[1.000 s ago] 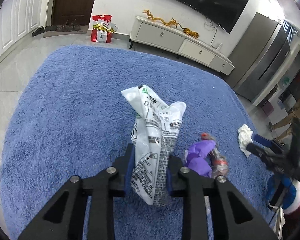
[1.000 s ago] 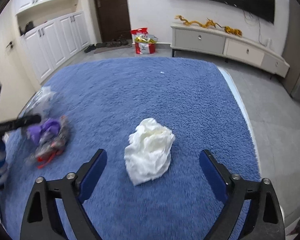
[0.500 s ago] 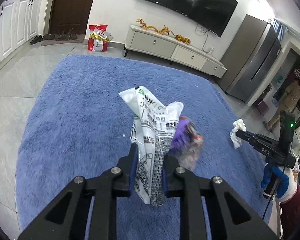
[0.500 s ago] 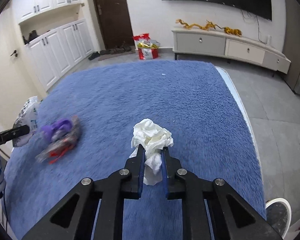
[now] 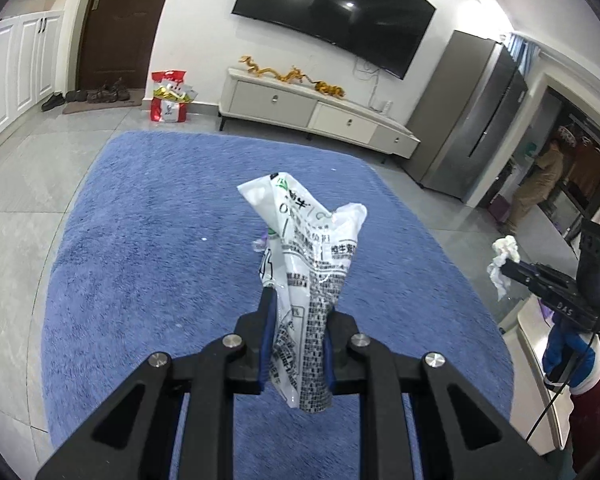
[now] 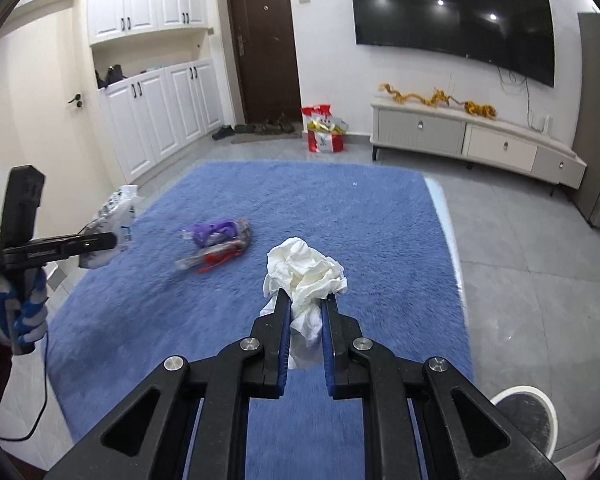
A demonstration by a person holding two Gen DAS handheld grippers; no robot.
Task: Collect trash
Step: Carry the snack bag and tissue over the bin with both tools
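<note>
Left wrist view shows our left gripper [image 5: 298, 320] closed narrow on a white printed wrapper [image 5: 306, 280], pinched between the blue pads [image 5: 267, 334] with its crumpled top standing up above the fingertips and its lower end hanging below them. It is held clear above the blue rug [image 5: 148, 240]. From the right wrist view we see the same gripper [image 6: 114, 240] out at the left edge of the rug, level, with the wrapper [image 6: 114, 220] at its tip and our gloved left hand [image 6: 18, 308] wrapped round the handle beneath. Our right gripper [image 6: 304, 312] is likewise drawn in tight on a crumpled white tissue [image 6: 306, 272], which bulges above the pads [image 6: 286, 332] and trails down between them, lifted off the rug [image 6: 380, 240]. The left view catches that gripper [image 5: 512, 270] far right, beyond the rug's edge, tissue [image 5: 504, 256] at its tip, our right hand [image 5: 572, 356] in a blue and white glove below it. One more piece of trash, a purple and red bundle [image 6: 220, 240], lies on the rug to the left of the tissue. A white bin [image 6: 528, 420] sits at lower right.
</note>
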